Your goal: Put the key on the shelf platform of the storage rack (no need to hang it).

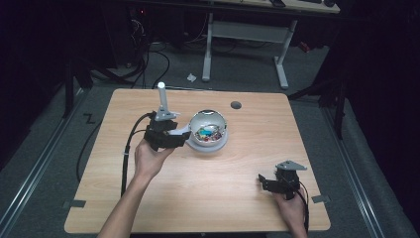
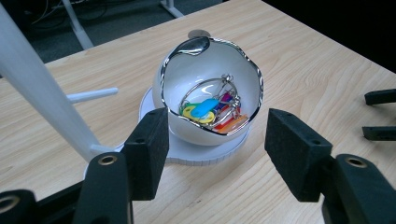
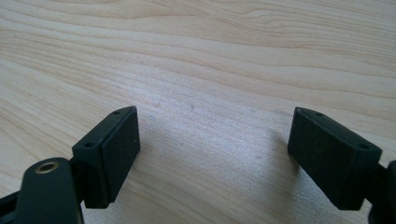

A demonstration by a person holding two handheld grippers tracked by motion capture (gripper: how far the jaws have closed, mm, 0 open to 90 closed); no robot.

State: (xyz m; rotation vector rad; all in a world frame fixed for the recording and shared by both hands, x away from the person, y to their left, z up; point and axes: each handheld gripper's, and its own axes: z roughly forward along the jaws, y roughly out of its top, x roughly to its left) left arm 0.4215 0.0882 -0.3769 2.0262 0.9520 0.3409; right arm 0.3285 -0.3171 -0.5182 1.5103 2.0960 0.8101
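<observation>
A white egg-shaped bowl (image 1: 209,130) with a chrome rim stands on a round white base (image 2: 205,151) at the middle of the wooden table (image 1: 208,198). Inside the bowl (image 2: 196,79) lie coloured clips and wire rings (image 2: 210,109). A white post (image 1: 161,96) rises just left of the base. My left gripper (image 1: 179,135) is level with the bowl's left side, and its jaws stand open with nothing between them (image 2: 215,140). My right gripper (image 1: 262,182) rests near the front right corner, open over bare wood (image 3: 215,135). Its jaw tips (image 2: 378,114) also appear at the right edge of the left gripper view.
A grey round grommet (image 1: 236,105) sits in the tabletop behind the bowl. A side peg (image 2: 91,94) juts from the white post (image 2: 42,93). Beyond the table stands a desk with white legs (image 1: 282,59), with cables (image 1: 148,59) on the floor.
</observation>
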